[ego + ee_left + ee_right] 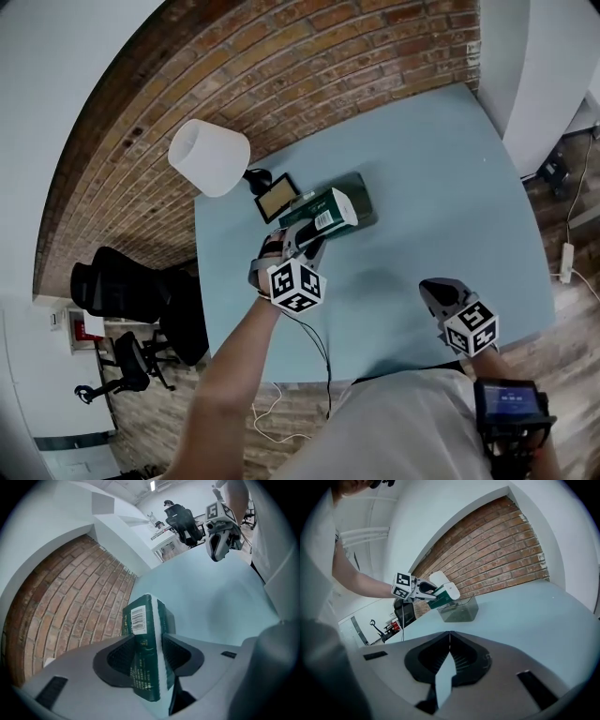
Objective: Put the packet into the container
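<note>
My left gripper [302, 239] is clamped on the green packet [321, 212], holding it just above the container [366, 199] at upper middle. It is not yet lowered in or released. My right gripper [437, 292] rests closed and empty, lower right.

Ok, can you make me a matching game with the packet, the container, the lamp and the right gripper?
Things:
1. packet
2. container
3. lamp
4. right gripper

What fits:
A. shut, nothing in it
B. clamped in the left gripper
C. has a white shade
D. see-through, standing on the table

Pairs: 1-B, 2-D, 3-C, 4-A
</note>
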